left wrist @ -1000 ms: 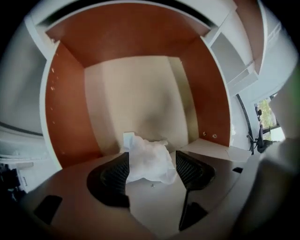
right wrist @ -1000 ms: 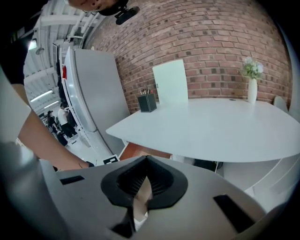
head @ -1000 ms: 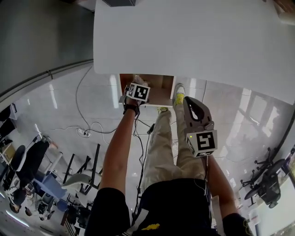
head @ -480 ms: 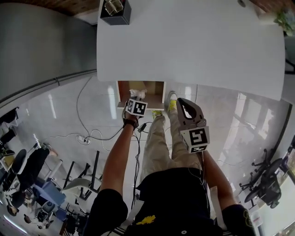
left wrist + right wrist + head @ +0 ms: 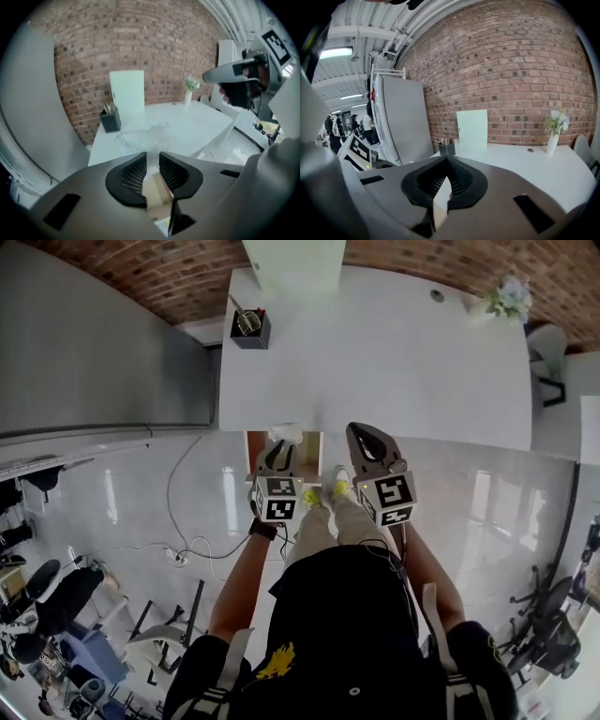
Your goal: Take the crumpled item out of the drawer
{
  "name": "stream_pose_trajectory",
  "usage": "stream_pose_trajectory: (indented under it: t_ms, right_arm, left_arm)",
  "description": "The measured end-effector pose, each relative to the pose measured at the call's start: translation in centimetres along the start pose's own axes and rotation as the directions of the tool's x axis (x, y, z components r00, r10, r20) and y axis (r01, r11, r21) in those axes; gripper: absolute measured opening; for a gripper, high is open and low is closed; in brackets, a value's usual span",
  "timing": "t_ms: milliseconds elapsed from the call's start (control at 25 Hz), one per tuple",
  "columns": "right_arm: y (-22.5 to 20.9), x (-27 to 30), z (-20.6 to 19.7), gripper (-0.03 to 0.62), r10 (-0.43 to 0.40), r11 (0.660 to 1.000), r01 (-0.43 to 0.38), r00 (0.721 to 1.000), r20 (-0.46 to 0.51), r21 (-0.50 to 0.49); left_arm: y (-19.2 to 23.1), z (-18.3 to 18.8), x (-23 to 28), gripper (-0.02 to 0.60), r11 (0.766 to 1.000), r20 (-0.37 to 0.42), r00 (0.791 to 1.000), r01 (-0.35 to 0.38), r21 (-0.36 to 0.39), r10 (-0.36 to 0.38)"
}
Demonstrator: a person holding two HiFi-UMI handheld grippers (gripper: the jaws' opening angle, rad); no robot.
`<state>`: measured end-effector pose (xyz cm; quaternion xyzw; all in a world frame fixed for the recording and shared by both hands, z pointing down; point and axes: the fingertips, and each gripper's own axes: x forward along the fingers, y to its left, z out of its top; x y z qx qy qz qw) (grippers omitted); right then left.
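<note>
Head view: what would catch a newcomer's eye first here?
The big white table before the brick wall, with an open drawer at its near edge. There the left gripper is closing its jaws on a crumpled item; the right gripper hangs beside it, shut. A black pen holder stands on the table's far left corner.

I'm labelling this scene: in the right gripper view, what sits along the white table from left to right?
black pen holder → pale upright board → small round grommet → vase of flowers
</note>
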<state>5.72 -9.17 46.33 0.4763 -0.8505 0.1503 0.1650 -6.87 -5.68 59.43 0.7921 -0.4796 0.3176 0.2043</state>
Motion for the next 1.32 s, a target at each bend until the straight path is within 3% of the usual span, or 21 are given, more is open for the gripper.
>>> stream_pose_trajectory:
  t_ms: [80,200,360,640,760,880,1320]
  right_arm:
    - [-0.5,-1.3,3.0,0.026,-0.005,1.0,0.006,0.999,0.042,-0.018]
    - [-1.3,-3.5,7.1,0.026,-0.032,0.999,0.035,0.994,0.108,-0.029]
    - [-2.8,-5.6,12.5,0.026,-0.061,0.993,0.081,0.974,0.219,-0.084]
    - [-3.3,-8.0,19.5,0.026,-0.053,0.983,0.111,0.934,0.354,-0.146]
    - [-3.2,-8.5,20.9,0.026,-0.044,0.98,0.113,0.924,0.381,-0.161]
    - [-3.0,-8.6,21.3,0.026,-0.038,0.979,0.112,0.92,0.389,-0.169]
    - [-1.9,-9.1,20.4,0.026,-0.04,0.981,0.108,0.925,0.378,-0.16]
  left_arm:
    - [-0.6,5.2,-2.3,0.089,0.999,0.108,0.994,-0.019,0.041,0.015]
    - [-1.3,11.8,-5.9,0.079,0.995,0.248,0.968,-0.051,0.091,0.027]
    - [-1.1,20.5,-10.7,0.071,0.98,0.433,0.9,-0.119,0.157,0.04]
    - [-1.2,28.1,-17.7,0.064,0.961,0.616,0.785,-0.213,0.176,0.061]
    - [-1.4,29.5,-19.3,0.061,0.956,0.656,0.752,-0.235,0.176,0.065]
    - [-1.6,30.0,-19.8,0.06,0.954,0.666,0.743,-0.24,0.181,0.06]
    - [-1.7,29.2,-19.6,0.058,0.955,0.654,0.755,-0.229,0.19,0.051]
